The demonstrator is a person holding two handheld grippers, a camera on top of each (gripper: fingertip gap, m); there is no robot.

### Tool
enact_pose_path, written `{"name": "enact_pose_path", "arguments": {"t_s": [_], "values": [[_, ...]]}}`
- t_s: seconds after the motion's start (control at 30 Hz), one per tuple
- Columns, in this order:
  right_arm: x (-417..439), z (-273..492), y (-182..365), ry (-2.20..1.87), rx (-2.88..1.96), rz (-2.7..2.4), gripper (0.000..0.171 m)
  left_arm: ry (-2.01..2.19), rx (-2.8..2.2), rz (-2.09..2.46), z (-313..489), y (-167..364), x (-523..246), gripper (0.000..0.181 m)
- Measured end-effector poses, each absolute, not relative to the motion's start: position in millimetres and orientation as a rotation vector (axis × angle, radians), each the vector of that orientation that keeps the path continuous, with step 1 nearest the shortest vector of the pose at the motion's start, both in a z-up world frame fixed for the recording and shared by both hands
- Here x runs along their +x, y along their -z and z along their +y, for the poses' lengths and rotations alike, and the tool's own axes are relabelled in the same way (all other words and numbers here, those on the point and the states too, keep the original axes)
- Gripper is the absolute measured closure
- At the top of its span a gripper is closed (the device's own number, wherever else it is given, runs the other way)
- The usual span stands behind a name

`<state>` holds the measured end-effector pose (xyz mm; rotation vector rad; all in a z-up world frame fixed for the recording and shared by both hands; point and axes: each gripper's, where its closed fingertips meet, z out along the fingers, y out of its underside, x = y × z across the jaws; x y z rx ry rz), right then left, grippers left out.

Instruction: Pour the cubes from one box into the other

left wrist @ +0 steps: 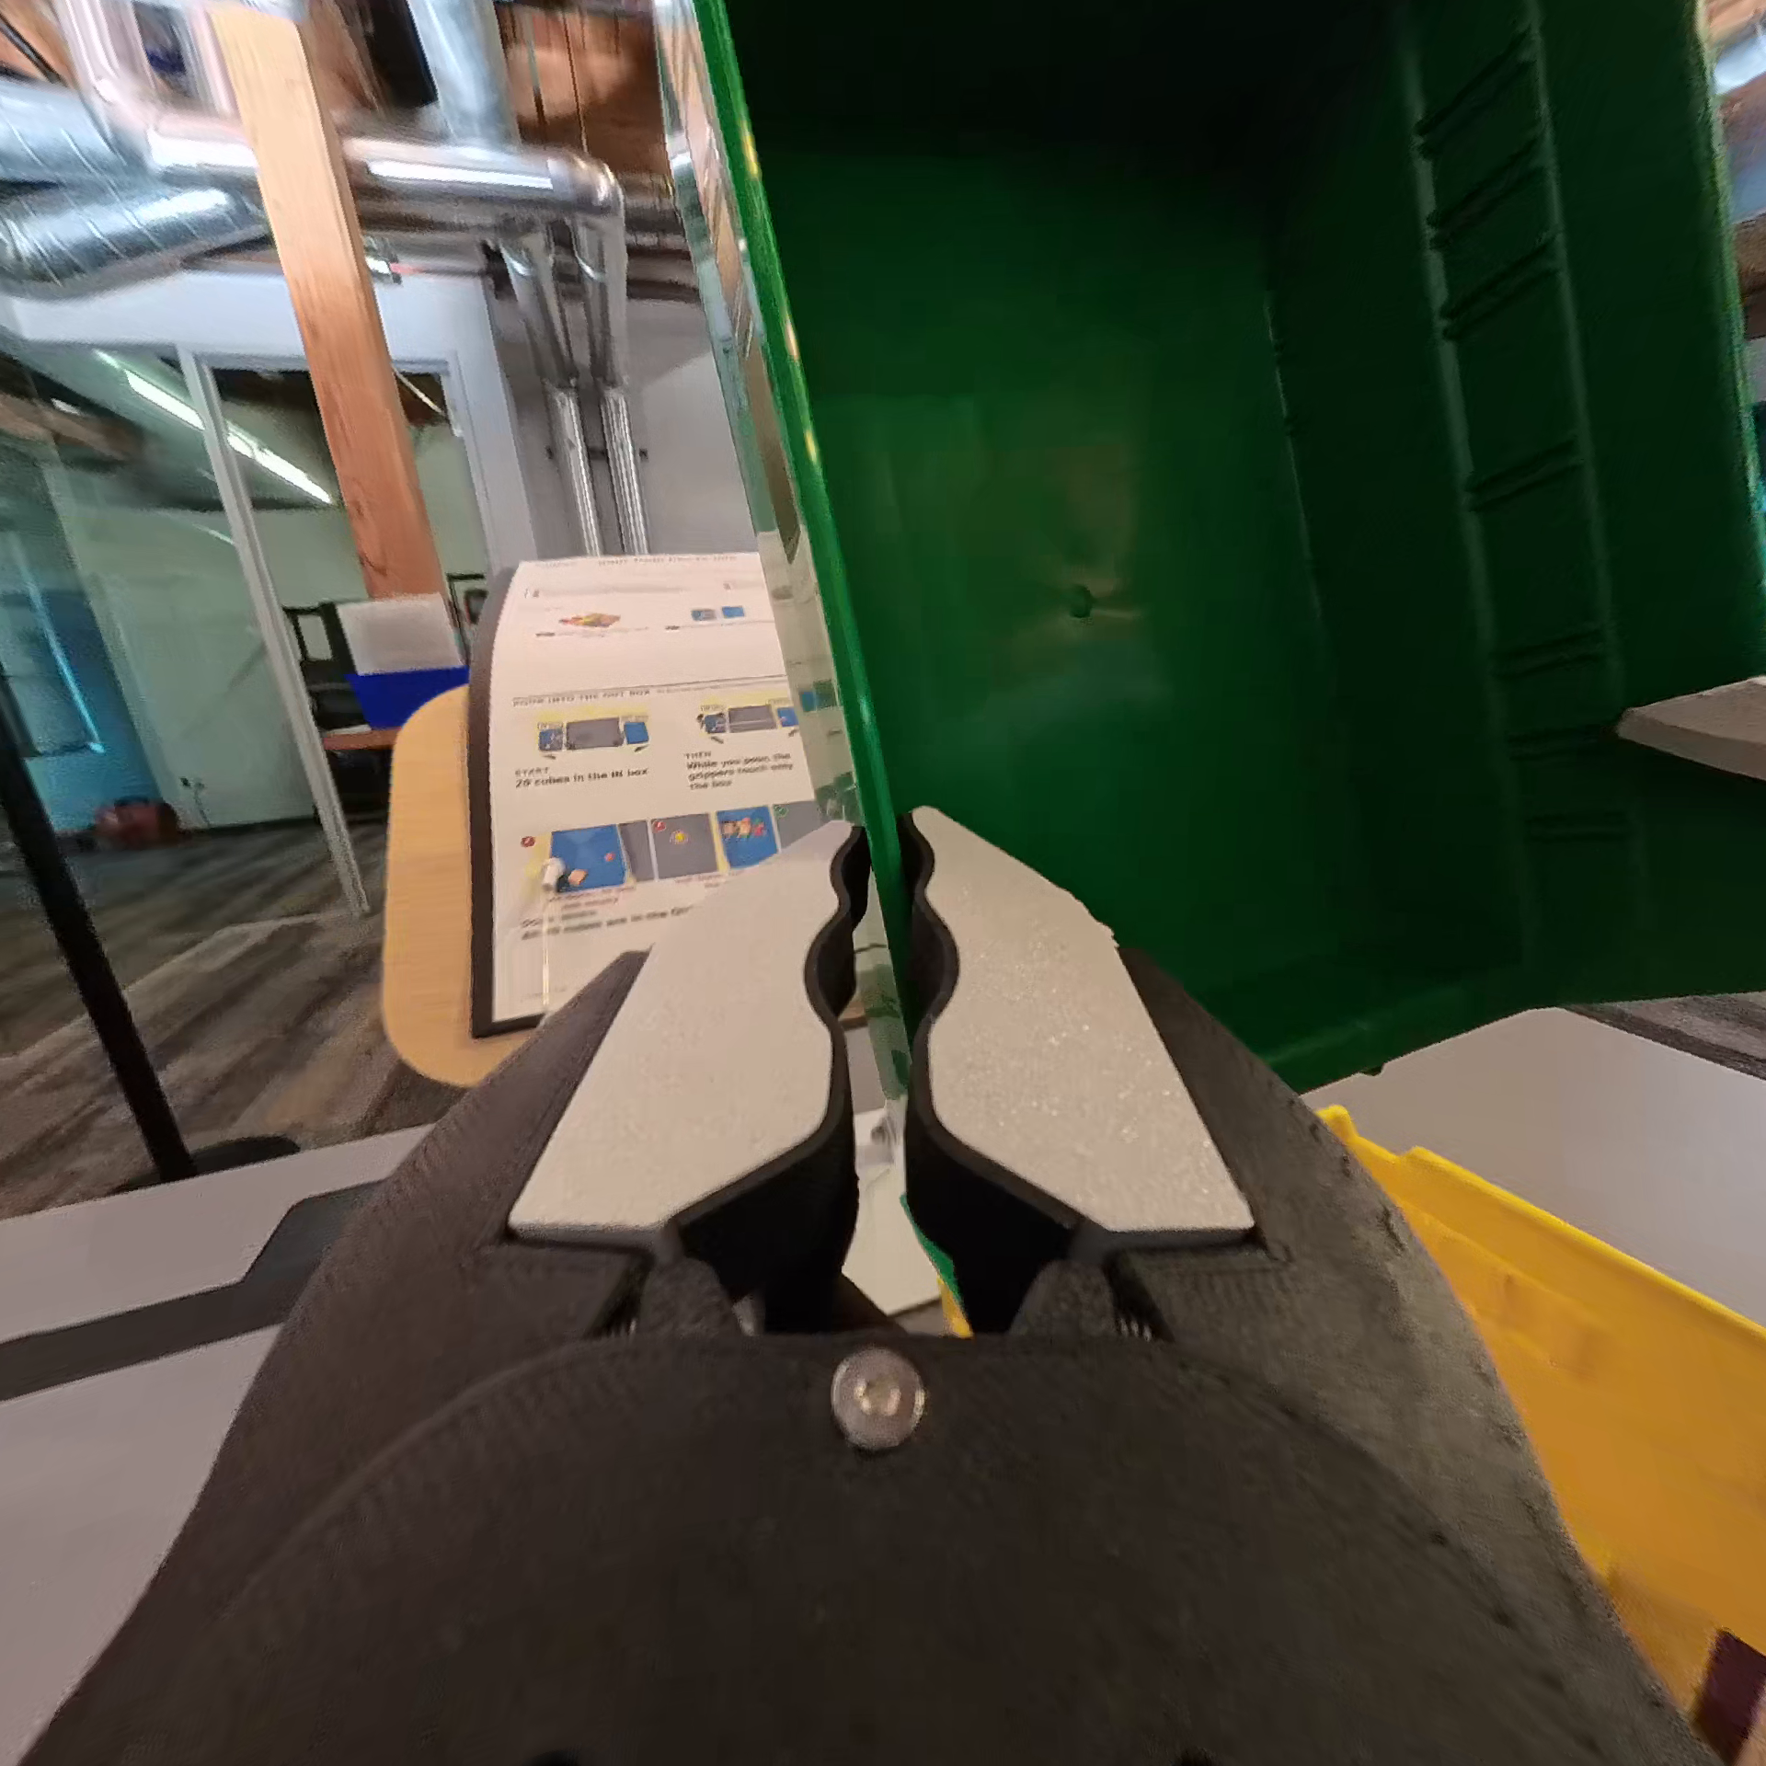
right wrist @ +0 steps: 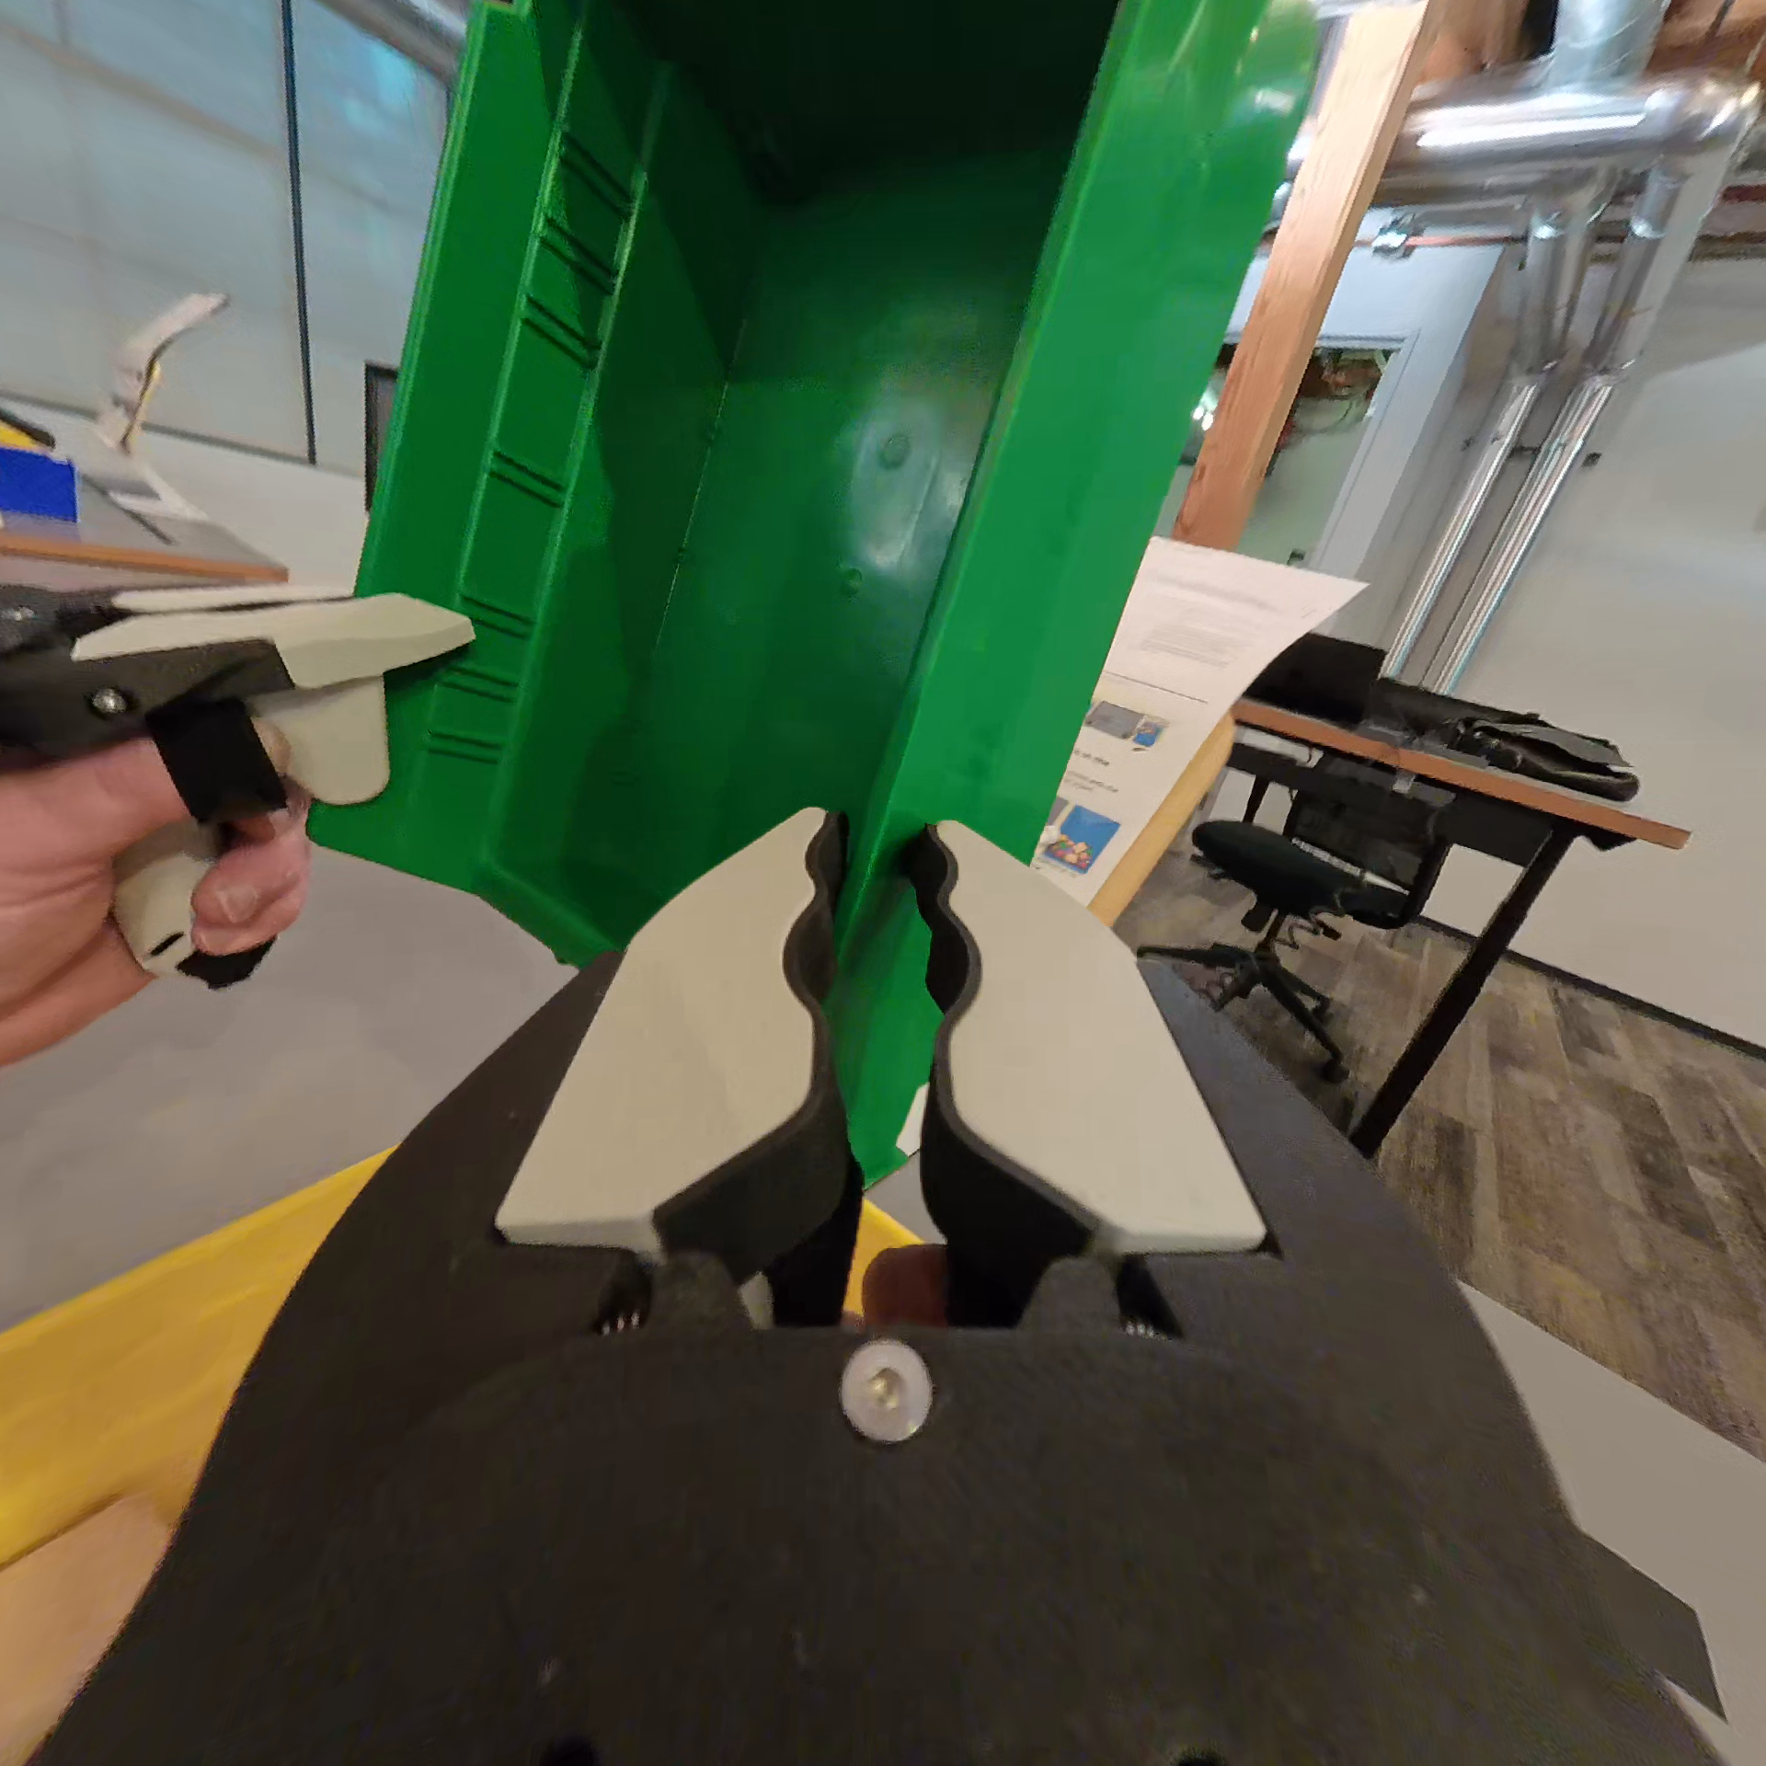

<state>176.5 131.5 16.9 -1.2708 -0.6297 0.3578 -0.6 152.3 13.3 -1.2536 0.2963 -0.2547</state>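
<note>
A green box (left wrist: 1099, 573) is held up and tipped steeply, its open side facing me; no cubes show inside it. My left gripper (left wrist: 887, 841) is shut on the box's left side wall. My right gripper (right wrist: 881, 841) is shut on the box's (right wrist: 764, 573) right side wall. The left gripper (right wrist: 420, 631) also shows in the right wrist view, held by a hand at the box's other wall. A yellow box (left wrist: 1567, 1357) lies below the green one; its rim also shows in the right wrist view (right wrist: 143, 1338). Its contents are hidden behind my grippers.
A grey table top (right wrist: 363, 1032) lies under the boxes. A printed instruction sheet (left wrist: 631, 755) stands on a wooden board behind the table. A desk with a black chair (right wrist: 1281, 889) stands to the right. A wooden post (left wrist: 325, 315) rises behind.
</note>
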Motion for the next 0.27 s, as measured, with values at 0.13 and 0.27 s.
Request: {"name": "enact_pose_path", "arguments": {"t_s": [0.13, 0.27], "values": [[136.6, 116.4, -18.0, -0.393, -1.352, -0.665, 0.162, 0.251, -1.325, 0.281, 131.8, -17.0, -38.4, 0.176], [81.4, 99.3, -12.8, -0.407, -1.416, -0.750, 0.161, 0.202, -1.421, 0.257, 110.1, -12.8, -93.9, 0.176]]}}
